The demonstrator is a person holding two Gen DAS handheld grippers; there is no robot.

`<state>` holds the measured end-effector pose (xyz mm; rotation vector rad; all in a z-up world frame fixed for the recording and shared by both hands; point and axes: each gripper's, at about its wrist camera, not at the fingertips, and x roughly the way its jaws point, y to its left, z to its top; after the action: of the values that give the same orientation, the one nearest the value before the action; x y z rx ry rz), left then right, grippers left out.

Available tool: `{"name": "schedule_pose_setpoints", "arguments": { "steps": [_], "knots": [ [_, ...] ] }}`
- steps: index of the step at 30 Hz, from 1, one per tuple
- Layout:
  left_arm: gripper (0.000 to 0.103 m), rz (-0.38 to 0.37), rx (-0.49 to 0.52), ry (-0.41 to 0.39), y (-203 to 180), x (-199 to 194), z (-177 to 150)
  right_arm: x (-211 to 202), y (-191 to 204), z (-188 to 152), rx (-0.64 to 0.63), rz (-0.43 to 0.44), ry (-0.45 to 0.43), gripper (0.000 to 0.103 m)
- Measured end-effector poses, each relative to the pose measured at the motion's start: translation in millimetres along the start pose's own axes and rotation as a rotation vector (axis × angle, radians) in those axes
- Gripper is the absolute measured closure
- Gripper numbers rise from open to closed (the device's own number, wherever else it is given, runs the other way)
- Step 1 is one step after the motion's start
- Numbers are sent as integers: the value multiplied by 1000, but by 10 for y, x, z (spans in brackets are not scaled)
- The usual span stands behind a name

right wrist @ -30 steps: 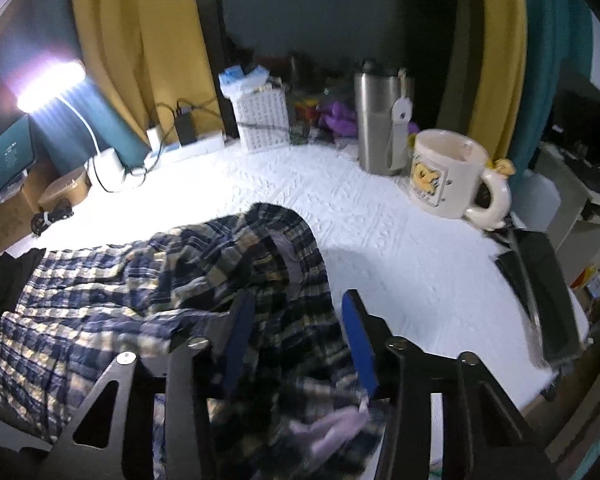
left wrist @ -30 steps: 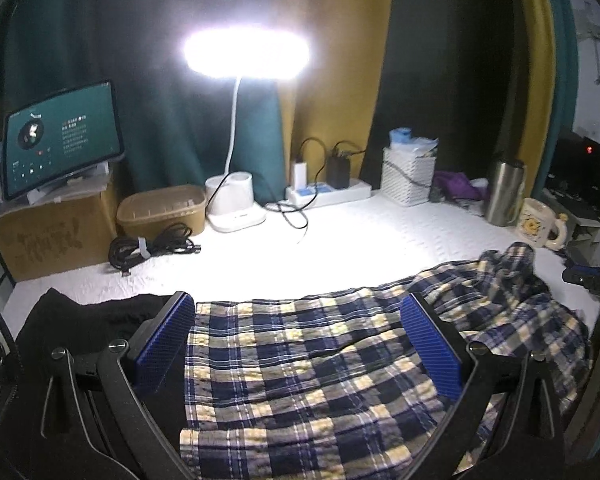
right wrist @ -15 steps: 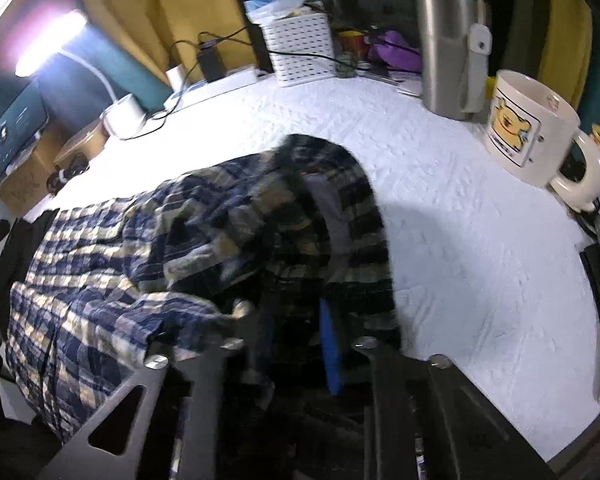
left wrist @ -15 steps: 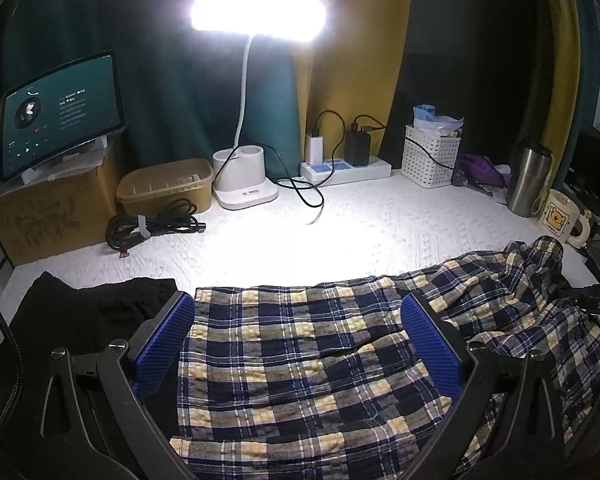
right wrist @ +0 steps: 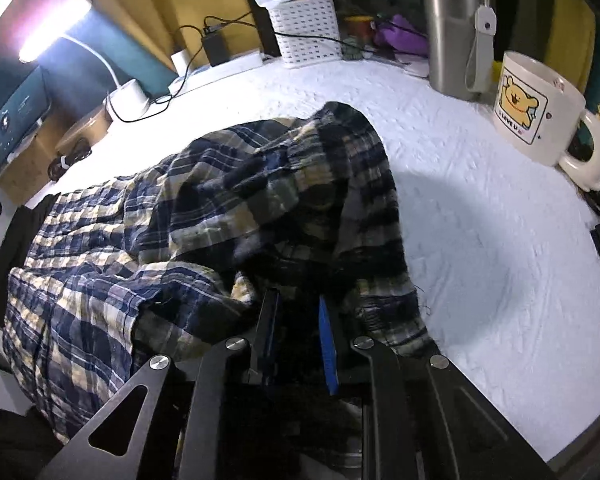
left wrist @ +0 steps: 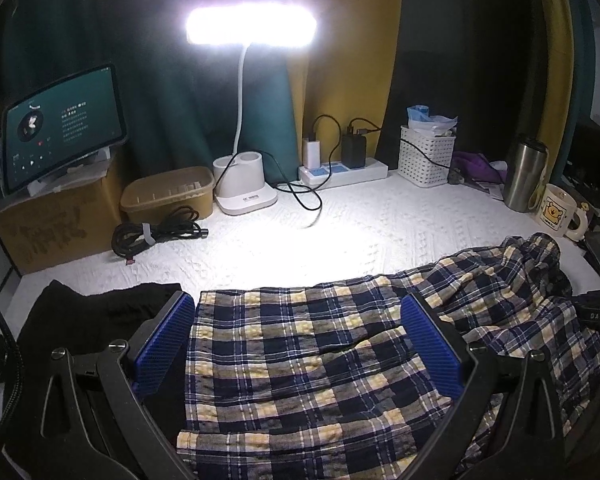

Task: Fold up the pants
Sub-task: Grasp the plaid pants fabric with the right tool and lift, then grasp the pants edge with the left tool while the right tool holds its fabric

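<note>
White textured cloth covers the worktop [left wrist: 380, 232], lit by one white gooseneck desk lamp [left wrist: 252, 30]. One pair of navy-and-yellow plaid pants [left wrist: 300, 352] lies along the near edge, flat on the left and bunched on the right. The left tool [left wrist: 300, 344] hangs above the flat part, blue pads wide apart, gripping nothing. The right tool [right wrist: 298, 332] is clamped together on the bunched fabric. One bear-print cream mug [right wrist: 540, 108] and one steel tumbler [right wrist: 456, 28] stand at the back right.
</note>
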<state>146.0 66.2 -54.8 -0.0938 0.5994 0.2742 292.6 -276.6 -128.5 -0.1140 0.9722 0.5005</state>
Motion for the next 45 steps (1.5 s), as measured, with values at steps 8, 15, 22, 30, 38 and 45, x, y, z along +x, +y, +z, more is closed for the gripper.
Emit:
{"name": "schedule_pose_setpoints", "arguments": {
  "steps": [8,15,22,30,38,45],
  "knots": [
    [1,11,2,-7,-16,-64,15,-262,-187,-120,5,-125,-28,99],
    [1,60,-4,43,128,41,-43,-372,-212,-282,7,-188,-16,99],
    [1,59,7,92,340,262,3,-536,-241,-210,46,-192,-60,98],
    [1,22,17,168,598,793,94,-548,-264,261,32,-263,-119,31],
    [2,-18,44,249,721,1205,46,-156,-143,734,-44,-225,-112,0],
    [11,-111,21,320,806,1400,8,268,-274,980,6,-66,-40,16]
  ]
}}
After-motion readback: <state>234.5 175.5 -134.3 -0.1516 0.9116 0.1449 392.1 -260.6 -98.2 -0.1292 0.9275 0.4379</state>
